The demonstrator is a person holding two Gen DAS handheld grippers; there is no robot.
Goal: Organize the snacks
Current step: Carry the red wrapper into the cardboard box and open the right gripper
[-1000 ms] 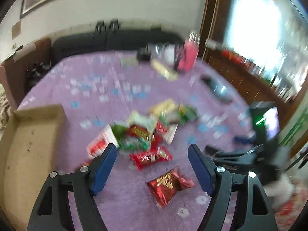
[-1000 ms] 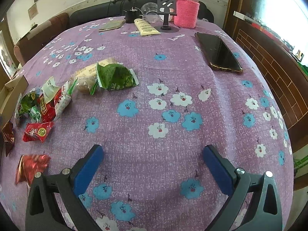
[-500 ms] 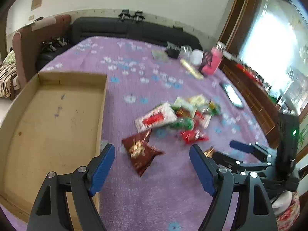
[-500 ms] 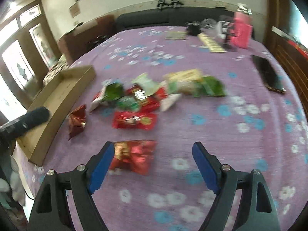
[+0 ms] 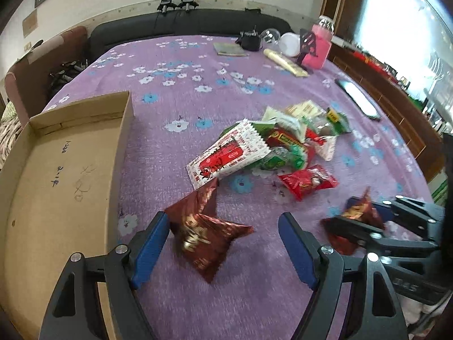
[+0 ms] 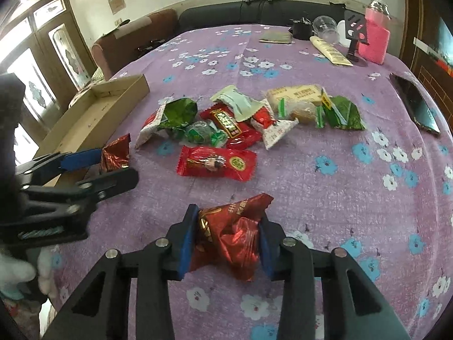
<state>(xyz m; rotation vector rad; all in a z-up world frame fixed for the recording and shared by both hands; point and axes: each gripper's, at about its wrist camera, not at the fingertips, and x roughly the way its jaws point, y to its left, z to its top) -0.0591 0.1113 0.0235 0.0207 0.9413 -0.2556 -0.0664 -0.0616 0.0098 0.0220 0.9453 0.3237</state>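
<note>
My left gripper is open around a dark red foil snack packet that lies on the purple cloth; the left finger touches it. My right gripper is shut on a bright red foil snack packet, also seen in the left wrist view. A pile of several snack packets lies mid-table, with a red packet in front. An open cardboard box sits at the left, empty.
A black phone lies at the right edge. A pink bottle, phone stand, glass jar, cream tube and notebook stand at the far side. A sofa and armchair lie behind the table.
My right gripper has closed on the bright red packet it was hovering over. My left gripper has moved in so the dark red packet sits between its fingers.
</note>
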